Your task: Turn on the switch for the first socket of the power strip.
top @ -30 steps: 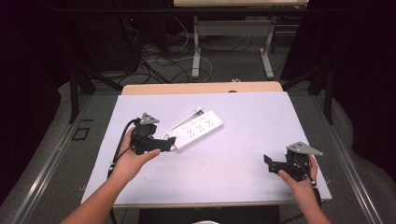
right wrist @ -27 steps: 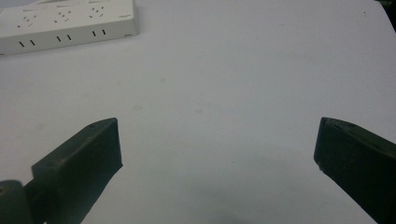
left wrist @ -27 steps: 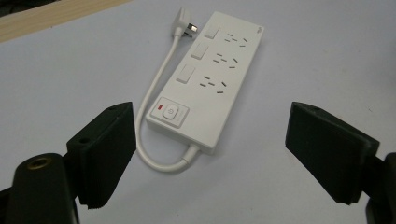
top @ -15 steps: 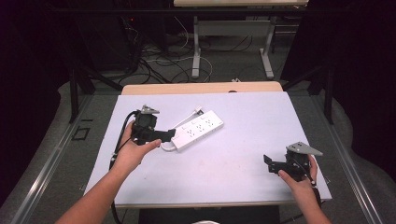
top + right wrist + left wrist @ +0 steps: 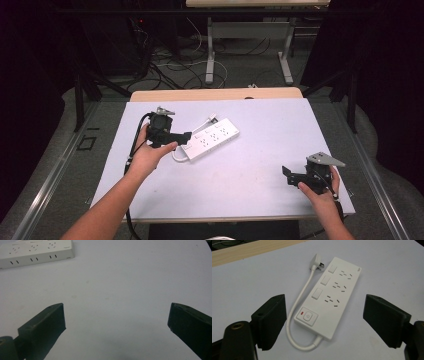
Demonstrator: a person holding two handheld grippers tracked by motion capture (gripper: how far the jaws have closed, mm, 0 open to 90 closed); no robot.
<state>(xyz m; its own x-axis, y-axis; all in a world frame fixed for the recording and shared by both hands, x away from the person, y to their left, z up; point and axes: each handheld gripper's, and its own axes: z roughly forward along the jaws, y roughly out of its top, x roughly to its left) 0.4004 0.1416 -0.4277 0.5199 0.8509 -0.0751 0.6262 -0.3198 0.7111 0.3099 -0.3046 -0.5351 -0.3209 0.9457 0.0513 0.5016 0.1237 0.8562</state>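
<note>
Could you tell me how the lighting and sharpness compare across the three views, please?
High view: the table is evenly lit, the surroundings dark, detail a bit soft. Left gripper view: the power strip is sharp, with no glare, between blurred near jaws. Right gripper view: a soft shadow lies on the table at the bottom edge, and the strip's end is slightly soft.

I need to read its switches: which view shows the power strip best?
The left gripper view: the whole power strip lies face-up between open jaws. The high view shows it small beside the left gripper; the right gripper view catches one end.
</note>
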